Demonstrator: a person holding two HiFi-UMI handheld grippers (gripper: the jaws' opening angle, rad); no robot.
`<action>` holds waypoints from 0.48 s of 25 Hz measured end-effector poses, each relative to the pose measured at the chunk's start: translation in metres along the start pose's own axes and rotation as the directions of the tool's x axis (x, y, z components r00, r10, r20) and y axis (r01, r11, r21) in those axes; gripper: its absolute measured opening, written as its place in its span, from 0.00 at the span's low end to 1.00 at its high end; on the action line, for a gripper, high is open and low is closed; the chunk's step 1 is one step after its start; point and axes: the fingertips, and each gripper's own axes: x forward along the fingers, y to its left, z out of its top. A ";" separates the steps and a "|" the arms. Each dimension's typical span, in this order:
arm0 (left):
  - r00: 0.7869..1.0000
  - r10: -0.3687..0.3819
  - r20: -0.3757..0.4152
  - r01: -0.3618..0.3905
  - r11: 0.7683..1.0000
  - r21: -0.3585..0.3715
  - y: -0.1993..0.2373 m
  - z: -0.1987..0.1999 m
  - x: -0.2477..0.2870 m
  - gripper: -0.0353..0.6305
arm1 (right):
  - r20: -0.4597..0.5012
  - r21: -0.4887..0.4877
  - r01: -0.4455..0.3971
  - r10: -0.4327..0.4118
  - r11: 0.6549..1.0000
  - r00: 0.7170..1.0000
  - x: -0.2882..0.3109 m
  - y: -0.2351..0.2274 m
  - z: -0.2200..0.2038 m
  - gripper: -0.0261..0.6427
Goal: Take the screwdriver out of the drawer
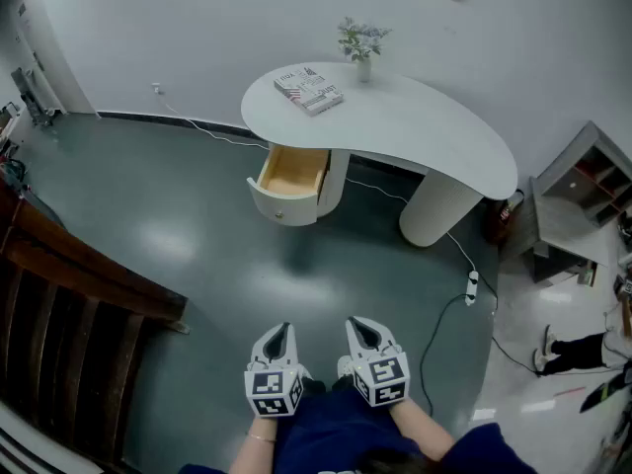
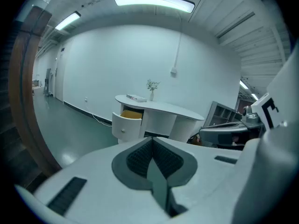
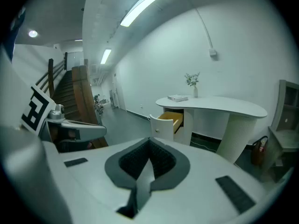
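Observation:
A white curved desk (image 1: pixel 425 126) stands across the room by the far wall. Its rounded drawer (image 1: pixel 291 178) is pulled open, and the wooden inside shows. No screwdriver can be made out from here. The same open drawer (image 2: pixel 127 121) shows in the left gripper view, and in the right gripper view the drawer (image 3: pixel 168 121) lies ahead. My left gripper (image 1: pixel 283 328) and right gripper (image 1: pixel 356 322) hang side by side low in the head view, well short of the desk. Both left gripper (image 2: pixel 152 143) and right gripper (image 3: pixel 150 142) are shut with nothing between the pads.
A book (image 1: pixel 308 89) and a small vase with a plant (image 1: pixel 362 45) sit on the desk. A dark wooden stair rail (image 1: pixel 69 304) runs along the left. A cable with a power strip (image 1: pixel 472 286) crosses the floor at right, near a grey shelf unit (image 1: pixel 583 200).

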 end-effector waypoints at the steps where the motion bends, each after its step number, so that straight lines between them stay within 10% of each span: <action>1: 1.000 0.000 0.004 0.000 1.000 0.004 0.000 0.001 -0.001 0.06 | 0.004 -0.005 0.007 -0.007 1.000 1.000 0.000 -0.001 0.002 0.05; 12: 0.999 -0.034 0.008 0.034 0.999 0.006 0.028 -0.004 -0.014 0.06 | 0.019 0.059 0.072 -0.074 0.996 0.997 0.011 0.010 -0.002 0.05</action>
